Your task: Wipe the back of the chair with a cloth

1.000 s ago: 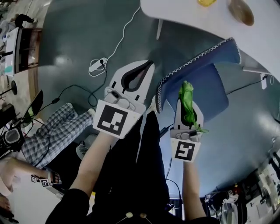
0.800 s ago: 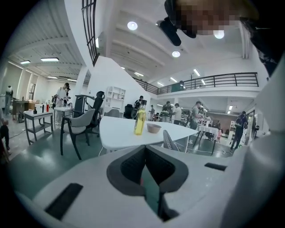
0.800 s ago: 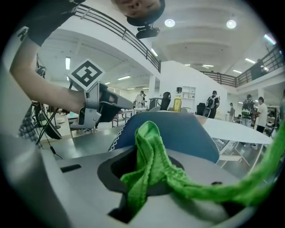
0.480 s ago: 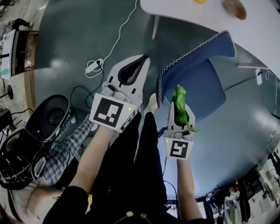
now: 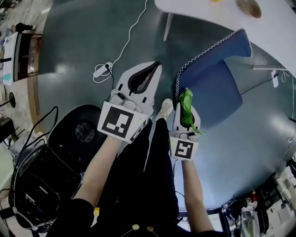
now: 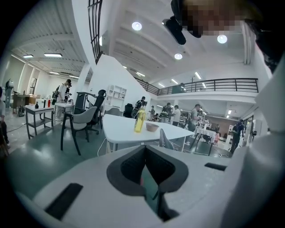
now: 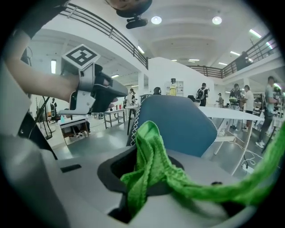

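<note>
Near the white tabletop (image 5: 194,11) edge, on the floor: blue chair (image 5: 215,76); right gripper (image 5: 185,99), fingers pinching green cloth (image 5: 186,113), just beside the chair back's stitched edge; left gripper (image 5: 152,71), fingers pressed together, holding nothing, left of the chair.

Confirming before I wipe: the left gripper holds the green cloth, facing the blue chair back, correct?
No. The right gripper holds the green cloth, facing the blue chair back; the right gripper view shows it. The left gripper is shut, empty.
</note>
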The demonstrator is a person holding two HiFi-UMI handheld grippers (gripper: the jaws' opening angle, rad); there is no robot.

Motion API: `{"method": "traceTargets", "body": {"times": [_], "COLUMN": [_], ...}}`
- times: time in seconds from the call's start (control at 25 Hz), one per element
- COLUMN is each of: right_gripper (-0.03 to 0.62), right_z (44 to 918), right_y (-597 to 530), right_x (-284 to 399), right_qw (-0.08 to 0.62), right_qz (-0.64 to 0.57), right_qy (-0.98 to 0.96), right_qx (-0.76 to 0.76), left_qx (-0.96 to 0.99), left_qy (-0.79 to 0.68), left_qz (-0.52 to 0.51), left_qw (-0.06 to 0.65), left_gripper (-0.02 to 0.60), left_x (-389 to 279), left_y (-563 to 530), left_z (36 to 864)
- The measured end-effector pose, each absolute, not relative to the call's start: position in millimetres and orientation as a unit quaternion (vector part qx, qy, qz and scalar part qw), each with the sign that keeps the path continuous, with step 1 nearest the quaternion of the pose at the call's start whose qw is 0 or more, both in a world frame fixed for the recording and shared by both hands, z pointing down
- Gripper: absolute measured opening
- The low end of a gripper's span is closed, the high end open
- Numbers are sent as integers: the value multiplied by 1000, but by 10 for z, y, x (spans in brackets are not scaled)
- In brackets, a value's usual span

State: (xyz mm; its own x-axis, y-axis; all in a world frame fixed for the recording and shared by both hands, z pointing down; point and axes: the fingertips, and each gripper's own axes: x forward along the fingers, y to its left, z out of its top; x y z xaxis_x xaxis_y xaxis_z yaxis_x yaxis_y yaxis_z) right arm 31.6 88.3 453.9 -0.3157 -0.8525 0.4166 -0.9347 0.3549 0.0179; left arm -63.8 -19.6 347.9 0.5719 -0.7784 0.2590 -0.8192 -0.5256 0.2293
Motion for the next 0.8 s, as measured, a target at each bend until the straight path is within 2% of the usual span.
{"method": "traceTargets", "body": {"times": [0.28, 0.48, 0.8], "right_gripper": [46, 46, 46], "right_z": [4471, 4359, 4446], "right_y": [558, 369, 73], "right_x": [347, 774, 739], "right_qw": [181, 182, 171], "right_qz": [106, 104, 87], "right_qy": [-803, -796, -797], "right_qx": [558, 568, 572], "left_qx": [870, 861, 845], "left_qy": [-460, -475, -501], "left_qz": [53, 50, 40], "left_qw": [169, 175, 182], "left_gripper": [2, 2, 2], "left_x": [-619, -291, -506], "left_y": [-124, -48, -109], "left_z": [3477, 3442, 3537]}}
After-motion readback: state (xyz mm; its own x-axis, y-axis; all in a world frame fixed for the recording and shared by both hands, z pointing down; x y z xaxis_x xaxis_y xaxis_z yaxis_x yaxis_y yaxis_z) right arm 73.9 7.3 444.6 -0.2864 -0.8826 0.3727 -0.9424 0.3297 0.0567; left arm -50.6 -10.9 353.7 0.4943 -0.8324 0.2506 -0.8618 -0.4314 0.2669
